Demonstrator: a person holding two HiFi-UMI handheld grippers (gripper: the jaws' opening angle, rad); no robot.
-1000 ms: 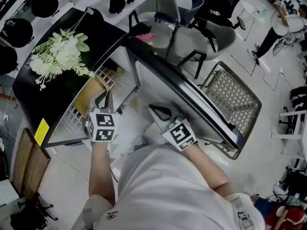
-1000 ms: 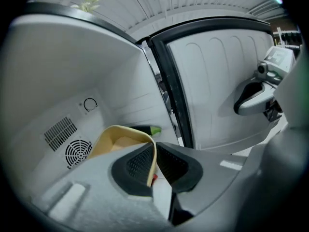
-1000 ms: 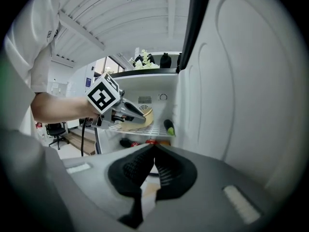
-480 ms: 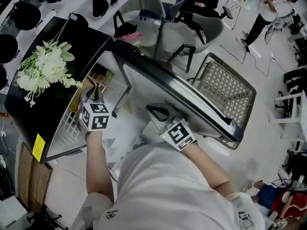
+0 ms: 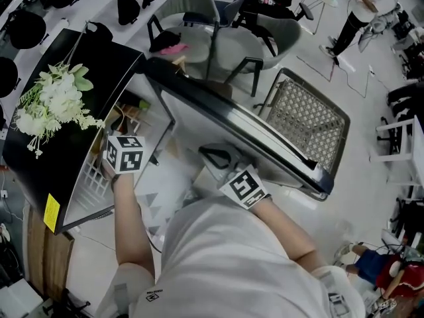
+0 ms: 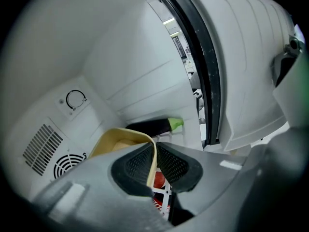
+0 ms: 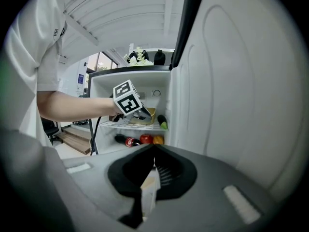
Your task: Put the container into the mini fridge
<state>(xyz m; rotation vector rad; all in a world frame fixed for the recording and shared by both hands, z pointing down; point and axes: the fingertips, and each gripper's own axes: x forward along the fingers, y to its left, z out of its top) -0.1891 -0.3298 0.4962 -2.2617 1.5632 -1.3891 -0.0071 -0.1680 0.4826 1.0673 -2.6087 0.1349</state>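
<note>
Our left gripper, pinching the yellow open container, now reaches deeper into the white mini fridge; nearly placed.

White T-shirt; grey left tool bears marker cube.

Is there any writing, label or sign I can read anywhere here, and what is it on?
No text reads clearly.
Yellow sticker on the black fridge: print too small.
Shirt logo: too small.
Bottle label, red: blurred.
Fridge dial: a circular arrow mark, no words.
Left cube and right cube: square codes, not letters.
</note>
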